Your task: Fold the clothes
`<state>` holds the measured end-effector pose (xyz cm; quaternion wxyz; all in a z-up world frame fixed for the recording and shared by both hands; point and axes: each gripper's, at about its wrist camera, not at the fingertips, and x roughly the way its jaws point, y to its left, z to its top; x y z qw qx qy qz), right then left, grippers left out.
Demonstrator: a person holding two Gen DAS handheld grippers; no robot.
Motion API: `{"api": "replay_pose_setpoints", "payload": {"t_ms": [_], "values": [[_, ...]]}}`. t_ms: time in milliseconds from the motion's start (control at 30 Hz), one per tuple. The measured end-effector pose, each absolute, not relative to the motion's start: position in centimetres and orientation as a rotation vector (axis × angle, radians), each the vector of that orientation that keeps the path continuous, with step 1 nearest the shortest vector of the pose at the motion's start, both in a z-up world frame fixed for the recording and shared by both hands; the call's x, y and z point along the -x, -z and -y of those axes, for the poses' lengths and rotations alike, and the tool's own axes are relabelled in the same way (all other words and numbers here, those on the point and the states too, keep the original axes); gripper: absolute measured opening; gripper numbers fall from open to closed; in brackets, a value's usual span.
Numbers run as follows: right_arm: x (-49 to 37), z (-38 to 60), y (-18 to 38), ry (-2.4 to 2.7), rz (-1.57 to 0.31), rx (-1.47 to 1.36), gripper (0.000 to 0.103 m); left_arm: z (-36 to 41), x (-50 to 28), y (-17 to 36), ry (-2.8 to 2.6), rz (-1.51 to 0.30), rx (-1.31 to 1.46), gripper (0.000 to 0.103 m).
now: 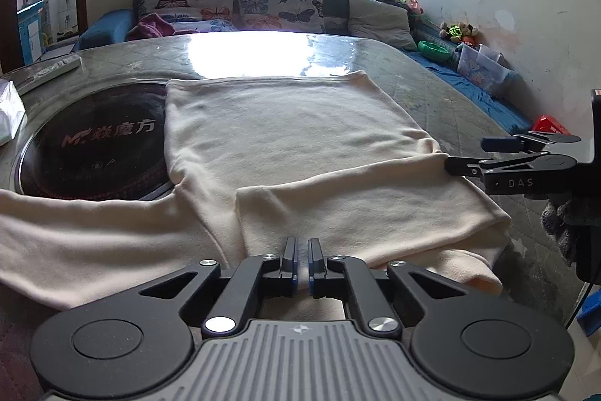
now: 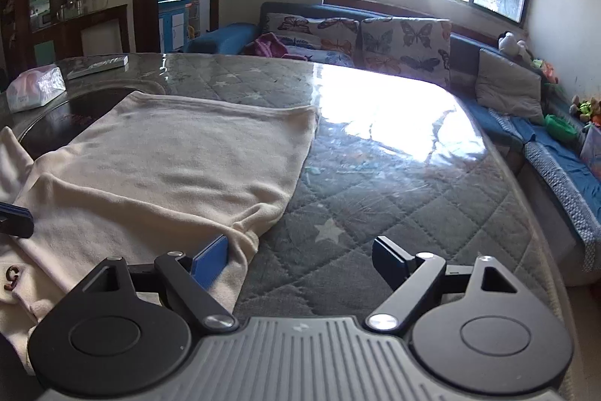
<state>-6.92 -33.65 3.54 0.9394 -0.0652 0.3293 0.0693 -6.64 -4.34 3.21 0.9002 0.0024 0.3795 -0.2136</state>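
A cream long-sleeved top [image 1: 285, 145] lies flat on the table, its right sleeve folded across the body and its left sleeve stretched out to the left. My left gripper [image 1: 303, 252] is shut just above the folded sleeve near the collar end; whether it pinches cloth I cannot tell. My right gripper [image 2: 300, 254] is open at the top's right edge, its left finger [image 2: 212, 260] resting on the cloth [image 2: 180, 153], the right one over bare table. The right gripper also shows in the left wrist view [image 1: 465, 155] at the sleeve fold.
The table [image 2: 375, 175] has a quilted star-patterned cover under clear plastic. A dark round hotplate [image 1: 94, 141] sits under the top's left side. A tissue pack [image 2: 33, 89] and a remote [image 2: 99, 65] lie at far left. A sofa with butterfly cushions [image 1: 278, 2] stands behind.
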Motion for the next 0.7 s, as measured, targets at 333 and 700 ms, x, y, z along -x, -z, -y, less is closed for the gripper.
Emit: {"api": "replay_pose_setpoints", "payload": {"t_ms": [333, 700], "values": [[6.6, 32.8, -3.4, -0.146, -0.677, 0.153, 0.085, 3.6, 6.9, -3.4, 0.418, -0.761, 0.024, 0.009], [7.1, 26.8, -5.5, -0.339, -0.642, 0.231, 0.086, 1.4, 8.4, -3.8, 0.381, -0.742, 0.064, 0.014]]}}
